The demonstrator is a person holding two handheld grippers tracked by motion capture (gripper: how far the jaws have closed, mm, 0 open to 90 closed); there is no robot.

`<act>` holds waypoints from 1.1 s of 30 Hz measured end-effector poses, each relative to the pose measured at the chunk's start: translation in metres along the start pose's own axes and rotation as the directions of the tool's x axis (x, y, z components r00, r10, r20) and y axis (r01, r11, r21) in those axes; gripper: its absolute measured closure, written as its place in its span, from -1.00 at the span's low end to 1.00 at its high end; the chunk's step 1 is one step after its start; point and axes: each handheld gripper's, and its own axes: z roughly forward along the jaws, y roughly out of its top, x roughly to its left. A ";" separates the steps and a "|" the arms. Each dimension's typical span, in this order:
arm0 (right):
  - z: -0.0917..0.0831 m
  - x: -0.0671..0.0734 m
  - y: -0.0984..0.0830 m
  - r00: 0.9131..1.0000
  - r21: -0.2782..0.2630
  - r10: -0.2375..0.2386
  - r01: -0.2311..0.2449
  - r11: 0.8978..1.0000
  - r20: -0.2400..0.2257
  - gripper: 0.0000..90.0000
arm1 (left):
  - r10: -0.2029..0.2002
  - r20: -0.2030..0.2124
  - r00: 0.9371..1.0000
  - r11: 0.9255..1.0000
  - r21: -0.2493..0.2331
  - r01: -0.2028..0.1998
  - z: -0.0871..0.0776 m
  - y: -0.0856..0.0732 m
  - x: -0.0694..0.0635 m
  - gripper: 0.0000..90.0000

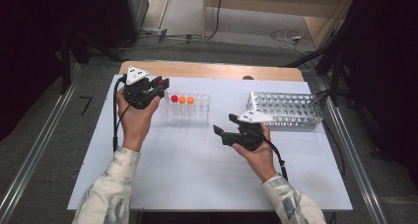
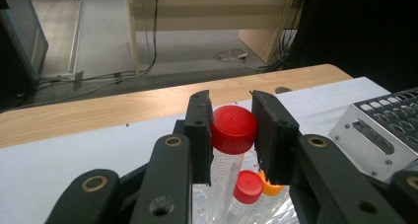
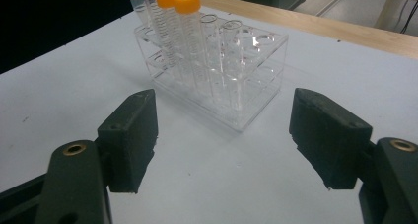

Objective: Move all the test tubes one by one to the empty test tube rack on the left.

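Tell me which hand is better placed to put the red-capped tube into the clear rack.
Left, most likely. The left claw is already clamped on the red-capped tube, right above the clear rack. The right claw hangs open and empty, off to the rack's side.

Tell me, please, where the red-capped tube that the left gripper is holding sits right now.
The red-capped tube is clamped between the left gripper's jaws at the table's left, just beside the left end of the clear rack.

Clear rack (image 3: pixel 231 81) sits upper centre on the white table (image 3: pixel 64 91) — capped tubes (image 3: pixel 190 41) at its left; right gripper (image 3: pixel 224 140) jaws spread wide below.
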 end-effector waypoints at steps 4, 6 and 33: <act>-0.001 0.000 0.000 1.000 -0.004 -0.002 0.002 1.000 0.000 -0.44 | 0.012 -0.018 1.000 1.000 0.008 -0.012 0.004 -0.002 0.000 0.58; -0.001 0.000 0.000 1.000 -0.005 -0.002 0.002 1.000 -0.001 -0.44 | 0.009 -0.018 1.000 1.000 0.004 -0.009 0.005 -0.002 0.000 0.58; -0.003 -0.003 -0.002 1.000 0.004 0.002 -0.002 1.000 0.006 -0.44 | 0.003 -0.028 1.000 0.998 0.060 -0.002 0.021 -0.033 0.001 0.57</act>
